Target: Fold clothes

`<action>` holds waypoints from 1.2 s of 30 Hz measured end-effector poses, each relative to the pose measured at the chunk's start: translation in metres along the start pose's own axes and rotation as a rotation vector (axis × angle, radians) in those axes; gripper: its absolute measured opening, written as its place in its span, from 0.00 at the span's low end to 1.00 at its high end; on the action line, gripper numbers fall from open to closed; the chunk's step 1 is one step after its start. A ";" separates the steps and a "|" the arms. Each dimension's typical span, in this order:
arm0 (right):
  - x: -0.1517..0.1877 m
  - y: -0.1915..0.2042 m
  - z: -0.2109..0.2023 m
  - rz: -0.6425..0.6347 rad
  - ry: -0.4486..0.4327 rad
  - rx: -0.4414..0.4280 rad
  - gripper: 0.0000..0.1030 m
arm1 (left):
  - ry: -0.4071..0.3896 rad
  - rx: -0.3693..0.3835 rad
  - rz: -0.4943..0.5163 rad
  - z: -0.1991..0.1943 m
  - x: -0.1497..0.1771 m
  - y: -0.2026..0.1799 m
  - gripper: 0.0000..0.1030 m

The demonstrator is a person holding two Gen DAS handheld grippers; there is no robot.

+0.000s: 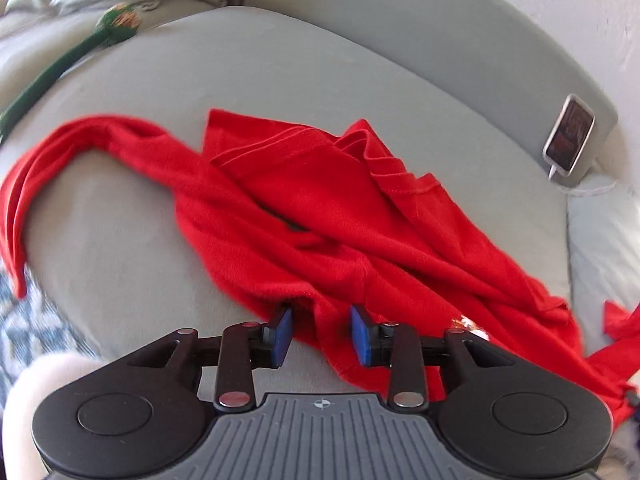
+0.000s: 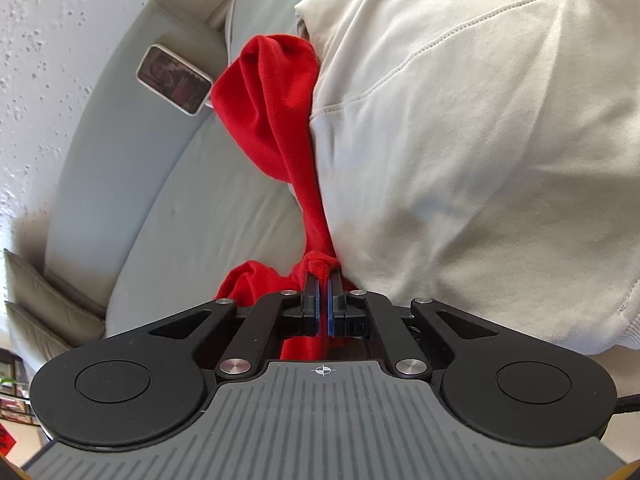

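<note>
We have barely begun: the red garment (image 1: 320, 216) lies crumpled and twisted across the middle of the sofa seat (image 1: 120, 240), one sleeve trailing toward its left edge, no fold made yet. Our left gripper (image 1: 322, 334) stands partly open over the near hem, its pads not pressing. Our right gripper (image 2: 323, 292) pinches a bunched end of the cloth, lifted taut. Spreading flat and folding remain.
</note>
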State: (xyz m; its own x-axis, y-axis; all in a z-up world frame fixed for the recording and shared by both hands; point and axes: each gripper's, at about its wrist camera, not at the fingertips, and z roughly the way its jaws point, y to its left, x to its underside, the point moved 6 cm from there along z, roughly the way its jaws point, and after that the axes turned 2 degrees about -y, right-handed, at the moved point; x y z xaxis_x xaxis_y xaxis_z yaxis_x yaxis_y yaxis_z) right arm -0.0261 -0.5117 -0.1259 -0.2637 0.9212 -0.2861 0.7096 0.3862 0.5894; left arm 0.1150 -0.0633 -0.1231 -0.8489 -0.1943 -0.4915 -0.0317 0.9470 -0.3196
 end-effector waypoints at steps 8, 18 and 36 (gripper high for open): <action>0.000 -0.004 0.002 -0.014 0.015 -0.009 0.03 | -0.007 0.122 -0.293 -0.014 0.029 0.032 0.34; 0.002 -0.003 0.004 -0.033 0.021 -0.016 0.03 | -0.022 0.263 -0.214 0.014 0.019 0.003 0.33; 0.007 -0.014 -0.001 0.047 0.081 -0.158 0.03 | 0.032 0.407 -0.339 -0.110 0.028 0.044 0.04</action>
State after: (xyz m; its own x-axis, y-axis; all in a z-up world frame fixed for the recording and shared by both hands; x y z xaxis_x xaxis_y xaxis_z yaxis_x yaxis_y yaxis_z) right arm -0.0381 -0.5109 -0.1353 -0.2891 0.9367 -0.1974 0.6126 0.3395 0.7138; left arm 0.0318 0.0008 -0.0619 -0.8422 -0.4589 -0.2832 -0.1055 0.6552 -0.7481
